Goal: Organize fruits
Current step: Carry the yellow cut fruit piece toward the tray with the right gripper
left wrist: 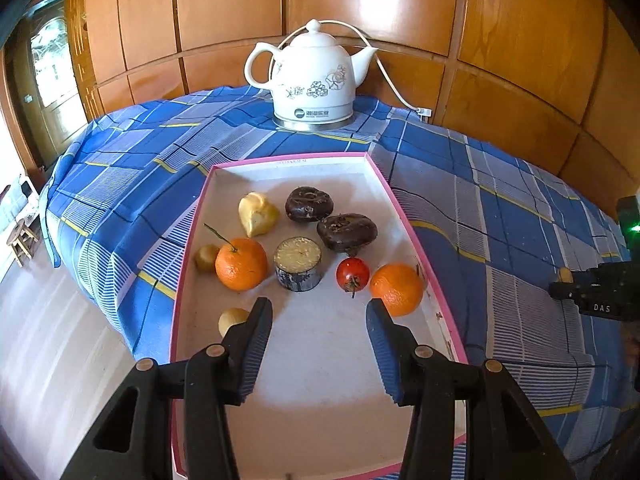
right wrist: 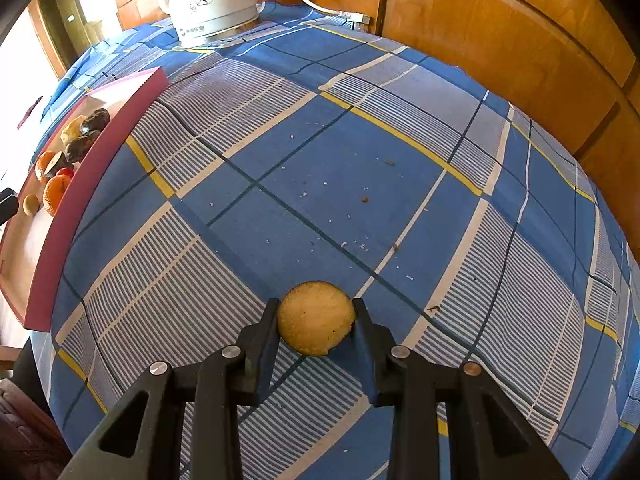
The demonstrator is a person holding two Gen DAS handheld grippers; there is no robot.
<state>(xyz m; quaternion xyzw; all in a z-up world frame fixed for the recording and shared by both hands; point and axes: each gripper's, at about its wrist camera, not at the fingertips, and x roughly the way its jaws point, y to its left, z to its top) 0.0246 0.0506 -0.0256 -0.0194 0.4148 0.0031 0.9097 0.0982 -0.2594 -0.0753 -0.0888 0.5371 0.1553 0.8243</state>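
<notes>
A pink-rimmed white tray (left wrist: 404,216) lies on the blue checked cloth. In it are two oranges (left wrist: 241,264) (left wrist: 396,289), a red fruit (left wrist: 352,274), two dark brown fruits (left wrist: 309,204) (left wrist: 347,232), a pale yellow lump (left wrist: 258,214), a cut cylinder piece (left wrist: 298,264) and two small yellow fruits (left wrist: 206,258) (left wrist: 232,320). My left gripper (left wrist: 319,306) hangs open above the tray's near part, nothing between its fingers. To the right of the tray, my right gripper (right wrist: 316,304) is shut on a small round yellow fruit (right wrist: 316,322) just above the cloth.
A white ceramic kettle (left wrist: 316,80) stands at the back of the table, its cord (left wrist: 390,76) running to the wooden panel wall. The tray's pink side wall (right wrist: 92,184) lies left of my right gripper. The table's edge drops to a pale floor (left wrist: 60,340) on the left.
</notes>
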